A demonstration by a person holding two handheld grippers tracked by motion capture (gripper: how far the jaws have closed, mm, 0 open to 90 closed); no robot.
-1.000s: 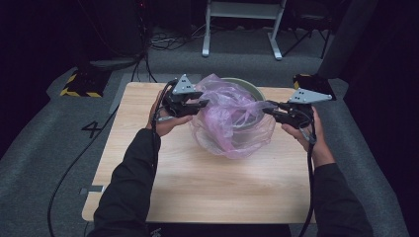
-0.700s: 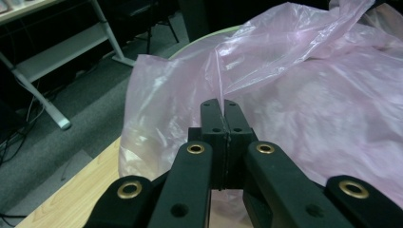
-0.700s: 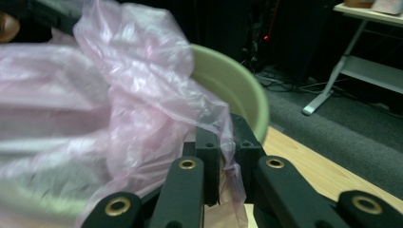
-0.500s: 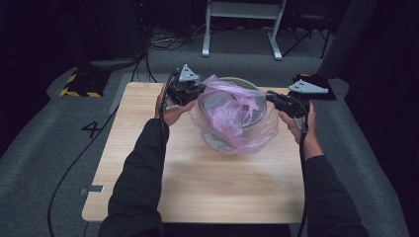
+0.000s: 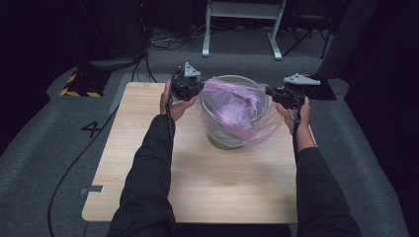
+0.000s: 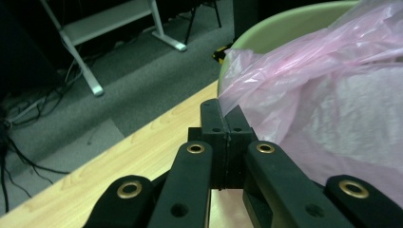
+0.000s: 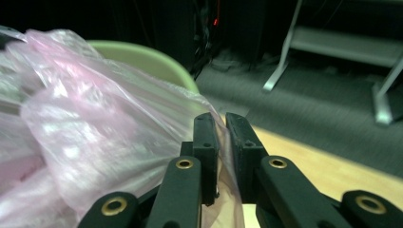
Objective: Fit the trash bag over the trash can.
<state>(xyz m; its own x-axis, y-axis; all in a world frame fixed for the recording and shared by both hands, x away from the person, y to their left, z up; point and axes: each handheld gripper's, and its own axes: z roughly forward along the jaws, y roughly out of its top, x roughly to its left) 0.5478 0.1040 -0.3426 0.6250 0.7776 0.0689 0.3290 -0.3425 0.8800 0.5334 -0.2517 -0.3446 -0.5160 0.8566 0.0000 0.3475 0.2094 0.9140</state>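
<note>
A pale green bucket (image 5: 228, 142) stands at the far middle of the wooden table (image 5: 197, 182). A thin pink plastic bag (image 5: 232, 106) is spread over its mouth and hangs down its outer wall. My left gripper (image 5: 196, 89) is at the bucket's left rim, shut on the bag's edge (image 6: 247, 95), with the bucket rim (image 6: 266, 33) just beyond. My right gripper (image 5: 273, 92) is at the right rim. Its jaws (image 7: 221, 128) pinch a fold of the bag film (image 7: 95, 118) beside the green rim (image 7: 138, 57).
Grey carpet surrounds the table. A white metal frame (image 5: 242, 24) stands behind it among floor cables (image 5: 163, 42). A yellow-black striped block (image 5: 74, 84) lies at the far left, and a dark object (image 5: 323, 91) sits off the table's far right corner.
Both grippers moved farther from the person and apart. The bag, bunched on top a second ago, now lies stretched over the bucket's rim and down its sides.
</note>
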